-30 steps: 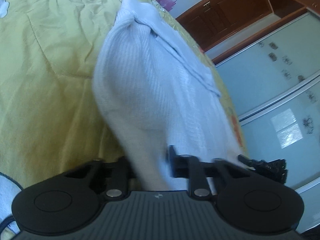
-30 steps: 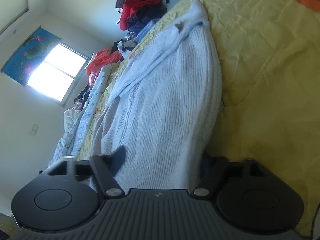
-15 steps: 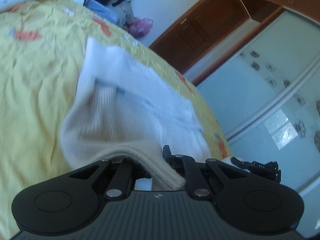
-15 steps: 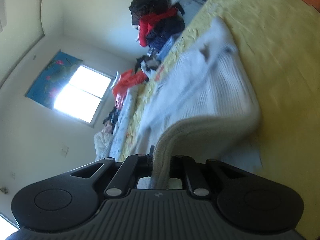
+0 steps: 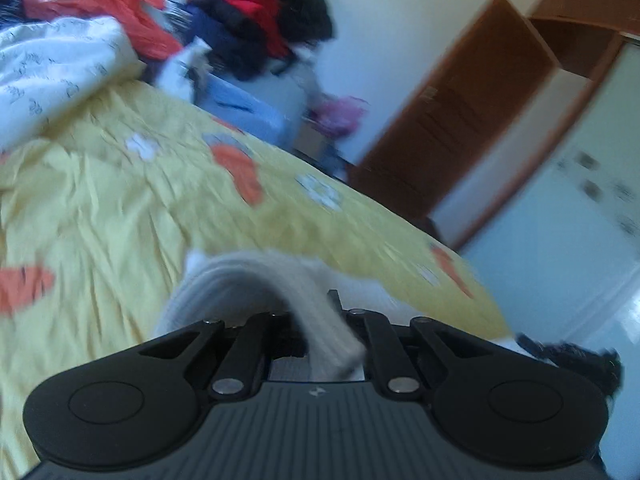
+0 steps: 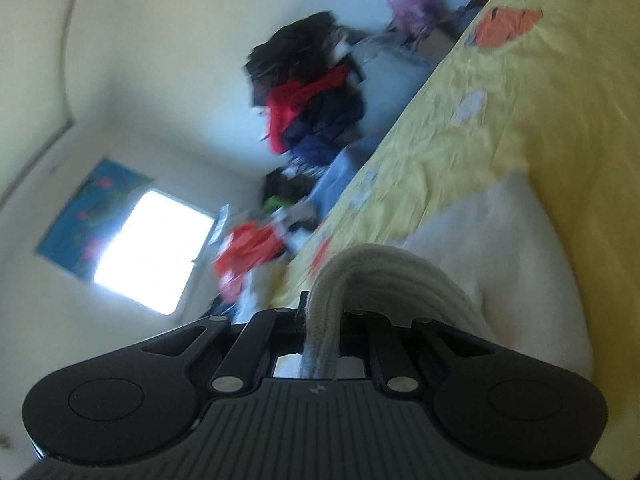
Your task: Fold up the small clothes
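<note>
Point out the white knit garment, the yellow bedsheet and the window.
white knit garment (image 6: 500, 248), right wrist view, flat body.
yellow bedsheet (image 5: 100, 216), left wrist view, bare wrinkled area.
window (image 6: 154, 252), right wrist view, bright pane.

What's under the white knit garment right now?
Yellow bedsheet lies around and beneath the white knit garment. Both grippers, left and right, pinch its hem; anything directly beneath is covered.

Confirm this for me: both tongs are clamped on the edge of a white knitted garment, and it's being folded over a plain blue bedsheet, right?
Not quite. The left tongs and right tongs are each shut on the hem of the white knitted garment, but the bedsheet is yellow with orange and white patches, not plain blue. Both wrist views show it.
</note>
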A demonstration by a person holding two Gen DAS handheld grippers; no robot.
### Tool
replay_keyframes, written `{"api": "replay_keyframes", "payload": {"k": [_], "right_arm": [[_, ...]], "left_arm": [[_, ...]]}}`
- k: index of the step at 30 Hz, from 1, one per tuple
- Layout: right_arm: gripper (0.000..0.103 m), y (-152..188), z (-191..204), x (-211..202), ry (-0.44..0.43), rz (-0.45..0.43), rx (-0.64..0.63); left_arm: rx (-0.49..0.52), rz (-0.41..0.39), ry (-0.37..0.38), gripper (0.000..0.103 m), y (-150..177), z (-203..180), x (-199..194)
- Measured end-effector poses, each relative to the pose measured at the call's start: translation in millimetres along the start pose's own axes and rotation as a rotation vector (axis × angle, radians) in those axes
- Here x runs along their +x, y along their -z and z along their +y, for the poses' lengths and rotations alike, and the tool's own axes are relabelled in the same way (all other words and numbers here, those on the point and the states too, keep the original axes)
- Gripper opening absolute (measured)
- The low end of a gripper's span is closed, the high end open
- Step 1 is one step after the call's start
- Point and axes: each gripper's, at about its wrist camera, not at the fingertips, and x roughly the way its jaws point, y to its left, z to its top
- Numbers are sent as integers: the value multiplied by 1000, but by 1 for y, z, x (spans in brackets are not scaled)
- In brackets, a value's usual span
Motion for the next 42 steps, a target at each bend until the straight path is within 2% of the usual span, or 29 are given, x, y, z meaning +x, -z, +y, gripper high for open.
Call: {"api": "replay_keyframes", "payload": {"k": [1, 2, 3, 4, 5, 8, 10, 11, 13, 18, 21, 24, 26, 27, 28, 29, 30, 31, 33, 35, 37, 39, 41, 42], "right_arm": [[20, -8, -7, 14, 20, -23, 33], [33, -13, -17, 23, 38, -35, 85], [64, -16, -30, 32, 53, -53, 158], [90, -17, -41, 36, 59, -69, 215], [98, -16, -52, 38, 63, -83, 264], [96, -4, -69, 32, 40, -81, 259], [89, 2, -72, 29, 77, -50, 180], [89, 3, -72, 26, 98, -40, 130], [87, 0, -68, 26, 153, -33, 48], [87, -21, -47, 49, 255, -8, -130], [83, -36, -29, 85, 365, 42, -281], [80, -44, -27, 128, 486, 109, -421], [74, -48, -34, 150, 540, 155, -449], [65, -48, -37, 154, 550, 162, -467], [53, -47, -36, 159, 551, 169, -492], [41, -46, -34, 164, 533, 191, -517], [22, -45, -32, 168, 508, 221, -533], [19, -45, -30, 169, 501, 221, -551], [16, -46, -26, 167, 484, 216, -578], [14, -52, -21, 157, 452, 174, -572], [13, -61, -15, 142, 416, 90, -545], [13, -70, -20, 134, 427, 20, -502], [13, -71, -33, 134, 483, 6, -449], [14, -68, -38, 137, 510, 23, -438]], "left_arm": [[0, -3, -21, 10, -4, 2, 15], [-15, 15, -52, 13, -7, 7, 29], [-56, 51, -83, 16, -8, 13, 43], [-106, 76, -94, 19, -7, 22, 52], [-140, 78, -77, 21, -3, 29, 55], [-131, 62, -34, 40, 6, 41, 55], [-103, 23, -46, 68, 6, 43, 49], [-90, 3, -62, 72, 6, 42, 46], [-50, -26, -115, 74, 1, 40, 49], [92, 72, -356, 74, -7, 37, 92], [110, 126, -394, 74, -9, 45, 119], [98, 154, -381, 74, -13, 48, 133], [116, 160, -388, 73, -16, 44, 142], [137, 160, -393, 64, -16, 41, 146], [171, 170, -394, 47, -16, 37, 151], [209, 175, -405, 43, -16, 32, 154], [242, 166, -412, 31, -17, 27, 156], [278, 155, -422, 21, -17, 22, 156], [314, 133, -429, 14, -20, 12, 156], [322, 85, -409, 14, -24, 4, 151], [314, 5, -410, 14, -29, -2, 148], [299, -45, -460, 14, -29, -3, 153], [307, 7, -553, 17, -24, 0, 170], [304, 35, -564, 17, -23, 2, 173]]}}
